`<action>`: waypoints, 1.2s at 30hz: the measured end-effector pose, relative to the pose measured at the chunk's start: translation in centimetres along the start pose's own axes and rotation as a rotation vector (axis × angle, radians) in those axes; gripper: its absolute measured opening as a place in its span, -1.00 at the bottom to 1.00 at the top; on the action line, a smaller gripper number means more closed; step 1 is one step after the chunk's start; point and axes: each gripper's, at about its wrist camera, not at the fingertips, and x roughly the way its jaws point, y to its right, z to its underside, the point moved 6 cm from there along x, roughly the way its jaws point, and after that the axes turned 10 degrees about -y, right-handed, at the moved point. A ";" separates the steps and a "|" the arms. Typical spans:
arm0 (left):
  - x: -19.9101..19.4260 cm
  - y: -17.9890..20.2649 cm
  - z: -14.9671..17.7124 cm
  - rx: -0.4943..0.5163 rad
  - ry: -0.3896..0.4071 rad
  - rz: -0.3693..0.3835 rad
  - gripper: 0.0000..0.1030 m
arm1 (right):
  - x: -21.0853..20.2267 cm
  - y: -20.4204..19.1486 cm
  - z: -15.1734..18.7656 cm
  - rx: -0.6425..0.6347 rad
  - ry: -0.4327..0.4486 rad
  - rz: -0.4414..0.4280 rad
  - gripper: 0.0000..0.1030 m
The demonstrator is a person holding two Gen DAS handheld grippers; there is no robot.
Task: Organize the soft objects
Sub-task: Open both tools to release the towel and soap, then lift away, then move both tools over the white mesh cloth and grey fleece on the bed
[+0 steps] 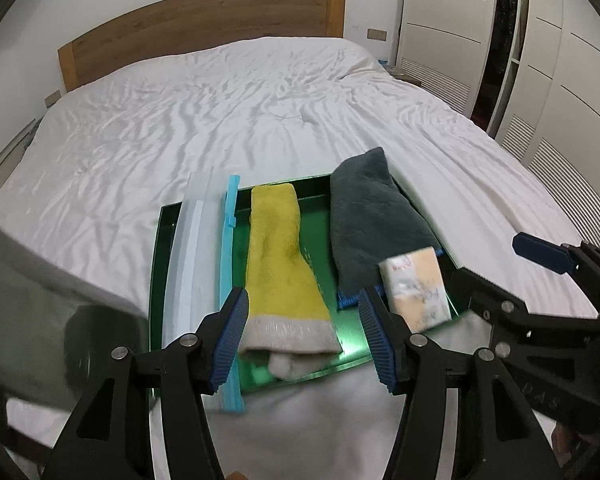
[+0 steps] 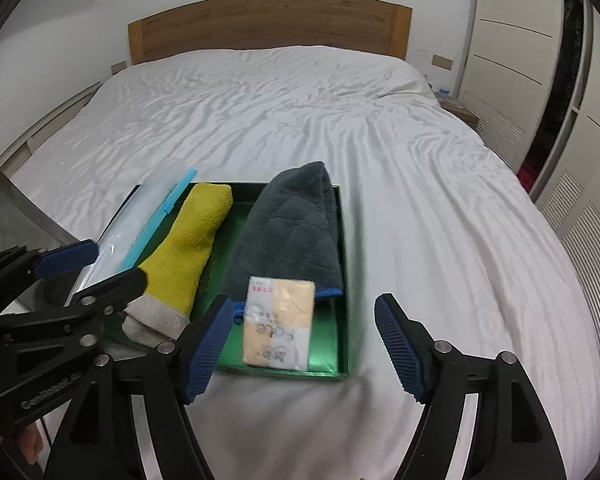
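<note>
A green tray (image 1: 284, 376) (image 2: 342, 280) lies on the white bed. In it are a clear zip bag with a blue slider strip (image 1: 190, 260) (image 2: 128, 224), a yellow and grey towel (image 1: 284, 272) (image 2: 192, 240), a dark grey quilted cloth (image 1: 372, 220) (image 2: 292, 232) and a wrapped tissue pack (image 1: 416, 292) (image 2: 280, 324). My left gripper (image 1: 304, 340) is open, its jaws either side of the yellow towel's near end. My right gripper (image 2: 304, 340) is open just before the tissue pack; it also shows in the left wrist view (image 1: 548, 256).
The white rumpled bed (image 1: 220, 120) (image 2: 420, 160) stretches ahead to a wooden headboard (image 1: 200, 28) (image 2: 268, 24). White wardrobe doors (image 1: 560, 60) (image 2: 540, 60) stand at the right. A dark grey object (image 1: 28, 312) sits blurred at the left edge.
</note>
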 end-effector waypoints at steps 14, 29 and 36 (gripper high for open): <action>-5.3 -1.8 5.7 -0.034 -0.028 0.018 0.01 | -5.5 -1.5 4.3 0.006 -0.026 0.040 0.43; -14.3 -10.1 16.3 -0.007 -0.098 -0.039 0.01 | -13.2 -10.0 8.6 -0.024 -0.059 -0.012 0.45; -18.9 -19.4 21.7 -0.068 -0.167 -0.138 0.01 | -16.7 -18.3 11.2 -0.071 -0.111 -0.125 0.47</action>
